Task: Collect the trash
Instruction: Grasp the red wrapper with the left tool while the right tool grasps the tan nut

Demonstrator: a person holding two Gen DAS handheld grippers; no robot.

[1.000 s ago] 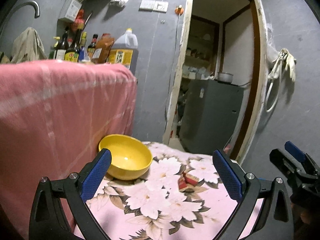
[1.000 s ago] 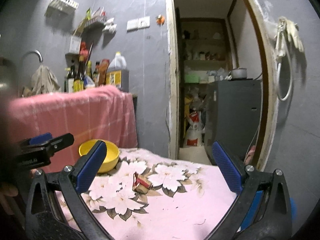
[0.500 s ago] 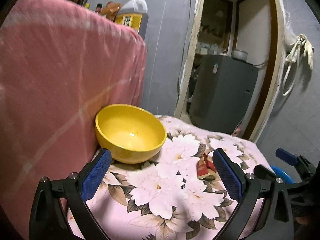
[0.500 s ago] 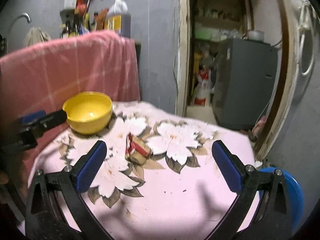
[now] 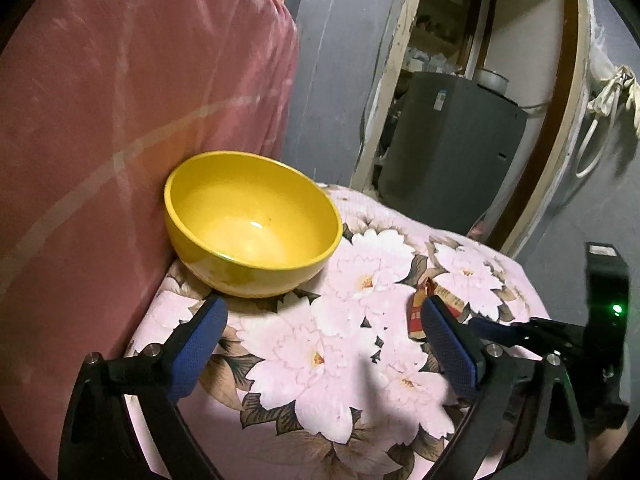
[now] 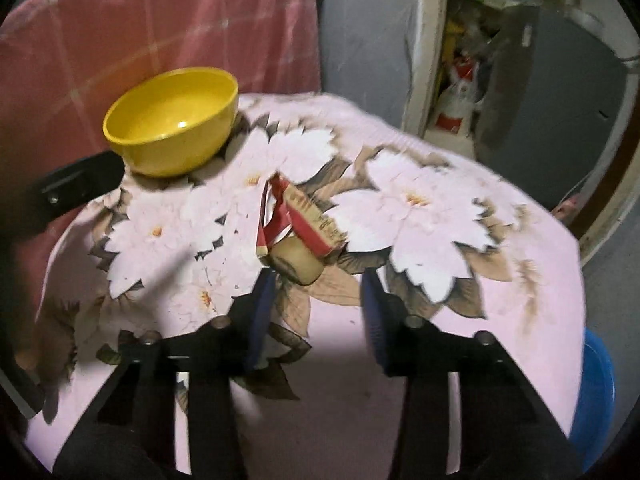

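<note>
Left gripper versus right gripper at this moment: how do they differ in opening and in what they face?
The left gripper stands wide open; the right gripper has just been closing and its jaws stand much narrower, with nothing between them yet. The left gripper faces the yellow bowl; the right gripper faces the crumpled wrapper, just short of it. Both have blue pads and hover over the floral cloth.

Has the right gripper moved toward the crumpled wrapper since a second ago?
Yes. The right gripper has come down close to the crumpled wrapper, its jaws just closing, nothing between them.
</note>
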